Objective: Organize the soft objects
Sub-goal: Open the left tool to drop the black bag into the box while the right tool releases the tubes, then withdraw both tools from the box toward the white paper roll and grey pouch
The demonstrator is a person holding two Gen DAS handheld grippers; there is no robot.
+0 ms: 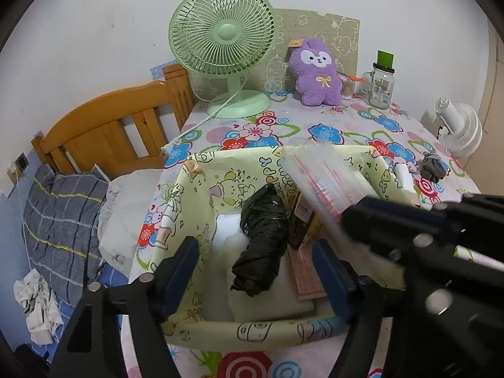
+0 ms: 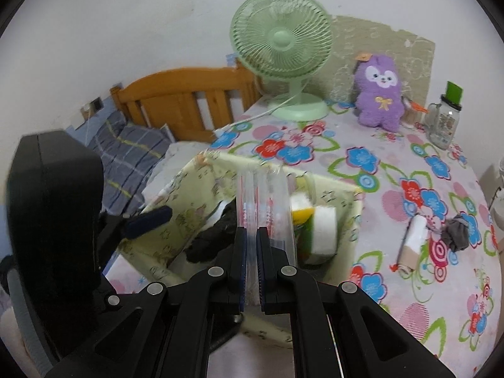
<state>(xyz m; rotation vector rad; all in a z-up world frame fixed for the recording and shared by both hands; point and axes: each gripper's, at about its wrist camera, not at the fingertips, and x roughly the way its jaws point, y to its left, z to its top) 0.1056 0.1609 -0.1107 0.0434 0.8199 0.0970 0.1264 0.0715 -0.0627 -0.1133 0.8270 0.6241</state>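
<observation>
Several items, a black bag roll [image 1: 263,242] among them, are already lying in the fabric bin [image 1: 201,182]. The right gripper [image 2: 250,271] is pinching a clear plastic bag bundle [image 2: 267,195] above the bin, while the left gripper [image 1: 255,271] is hanging spread and empty over the black roll. Two pieces, a white roll [image 2: 412,239] and a grey cloth [image 2: 455,228], are still waiting on the table [image 2: 409,283].

Soft, even room light falls on both my views, flat and a little dim, with only faint shadows under the green fan [image 1: 222,31]. Fisheye bending curves the wall and the table's [image 1: 362,126] far edge, and dark vignette fills the corners. My right gripper [image 1: 343,217] smears with motion blur, and the clear bag [image 2: 267,198] it pinches looks streaked, perhaps from glare.
</observation>
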